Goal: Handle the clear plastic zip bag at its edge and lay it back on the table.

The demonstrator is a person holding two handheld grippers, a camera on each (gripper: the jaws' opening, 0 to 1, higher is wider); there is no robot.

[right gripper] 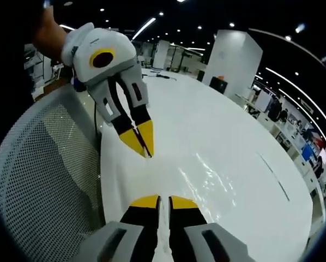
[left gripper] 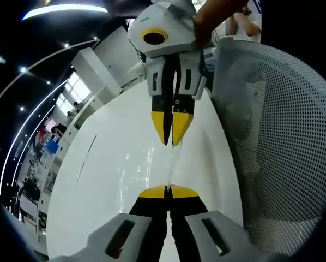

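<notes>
Broadly, a white table (left gripper: 114, 180) spread beneath both grippers, and a white mesh office chair back (left gripper: 277, 142) stood just beside its edge. Over the tabletop the clear plastic zip bag (left gripper: 152, 164) was stretched between the two grippers, nearly invisible apart from glints and creases; in the right gripper view its glossy sheet (right gripper: 206, 174) showed to the right of the jaws. The left gripper (left gripper: 168, 191) rose from the bottom of its own view with its yellow-tipped jaws pressed together on the near edge of the bag. The right gripper (left gripper: 171, 143) came down from the top of that view, held by a hand (left gripper: 217, 16) at its white body, its jaws pinched onto the far edge of the bag. In the right gripper view the right gripper (right gripper: 163, 203) had its jaws nearly together on a thin strip of the bag, while the left gripper (right gripper: 146, 153) pointed down towards it from upper left, tips together.
</notes>
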